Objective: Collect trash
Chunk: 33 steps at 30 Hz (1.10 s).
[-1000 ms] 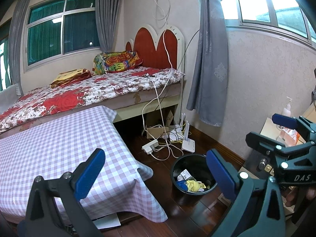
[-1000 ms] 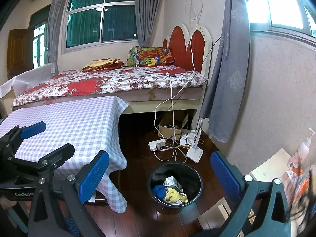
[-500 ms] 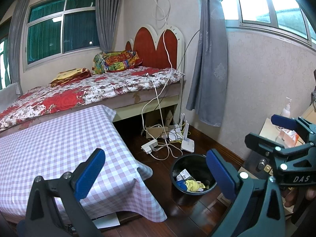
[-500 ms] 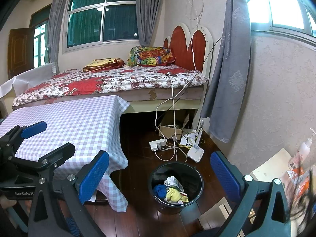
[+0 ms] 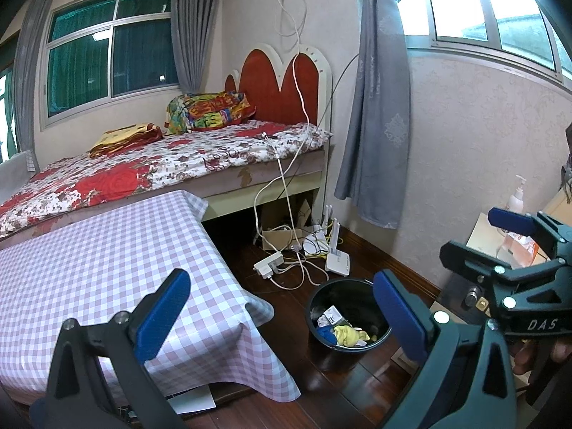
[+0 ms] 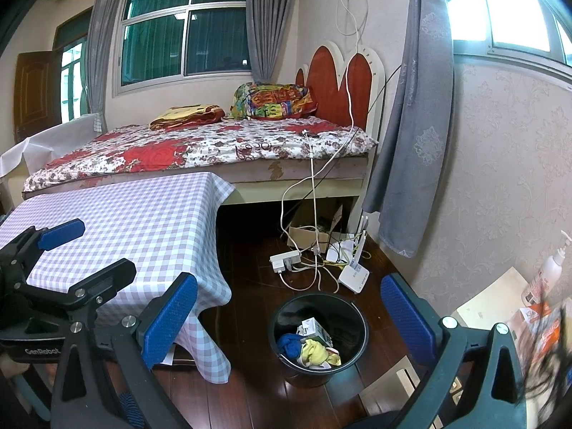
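— Fingers? 
— Your left gripper (image 5: pixel 279 307) and right gripper (image 6: pixel 289 312) are both spread wide, holding nothing.
— Trash? 
— Yellow cloth (image 6: pixel 314 352), blue cloth (image 6: pixel 289 343) and a small carton (image 6: pixel 314 329) lie in the black bin (image 6: pixel 352 316).
— Room? 
— Bare dark wood floor (image 6: pixel 250 268) separates the bin from the checked tablecloth's (image 5: pixel 107 250) hanging corner; cables (image 6: pixel 307 271) lie just beyond.

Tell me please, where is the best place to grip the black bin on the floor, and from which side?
Probably the top rim of the black bin, pinched from above with one finger inside and one outside. It stands upright and open, its rim is thin, and its round body looks too wide for the open right gripper. The side nearest the gripper seems freest, though trash lies low inside.
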### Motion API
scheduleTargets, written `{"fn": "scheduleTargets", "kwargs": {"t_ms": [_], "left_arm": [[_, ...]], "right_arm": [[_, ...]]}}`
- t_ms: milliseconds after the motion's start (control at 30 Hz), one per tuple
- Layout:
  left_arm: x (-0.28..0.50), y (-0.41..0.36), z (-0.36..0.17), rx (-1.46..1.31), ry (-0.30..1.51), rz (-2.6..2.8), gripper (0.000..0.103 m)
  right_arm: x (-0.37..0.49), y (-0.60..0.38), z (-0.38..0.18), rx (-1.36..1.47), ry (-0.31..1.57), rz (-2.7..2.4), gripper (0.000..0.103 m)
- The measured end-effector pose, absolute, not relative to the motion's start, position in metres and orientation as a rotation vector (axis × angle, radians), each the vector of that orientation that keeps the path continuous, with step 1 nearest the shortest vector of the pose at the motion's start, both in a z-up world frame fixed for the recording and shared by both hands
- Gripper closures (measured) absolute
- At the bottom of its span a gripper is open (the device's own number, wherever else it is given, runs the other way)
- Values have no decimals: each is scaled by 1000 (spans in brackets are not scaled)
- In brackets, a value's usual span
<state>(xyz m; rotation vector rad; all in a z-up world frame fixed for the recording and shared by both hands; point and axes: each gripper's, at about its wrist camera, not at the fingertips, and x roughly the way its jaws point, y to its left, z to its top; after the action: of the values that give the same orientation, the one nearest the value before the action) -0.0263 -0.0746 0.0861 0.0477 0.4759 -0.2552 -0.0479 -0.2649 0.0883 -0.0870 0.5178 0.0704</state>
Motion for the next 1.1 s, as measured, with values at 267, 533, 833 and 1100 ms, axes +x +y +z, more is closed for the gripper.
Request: {"fn": "scheduleTargets", "kwargs": {"t_ms": [267, 533, 833, 1100], "left_arm": [[-26, -75, 86, 48, 476, -256, 0], [-26, -76, 87, 46, 476, -255, 1], [-27, -75, 85, 38, 479, -267, 0], [-23, -75, 84, 51, 471, -259, 1]], "right_arm": [[-48, -265, 88, -88, 518, 71, 0], [-49, -264, 86, -89, 520, 67, 0], [-49, -264, 84, -90, 523, 66, 0], [-51, -269, 76, -86, 532, 60, 0]]}}
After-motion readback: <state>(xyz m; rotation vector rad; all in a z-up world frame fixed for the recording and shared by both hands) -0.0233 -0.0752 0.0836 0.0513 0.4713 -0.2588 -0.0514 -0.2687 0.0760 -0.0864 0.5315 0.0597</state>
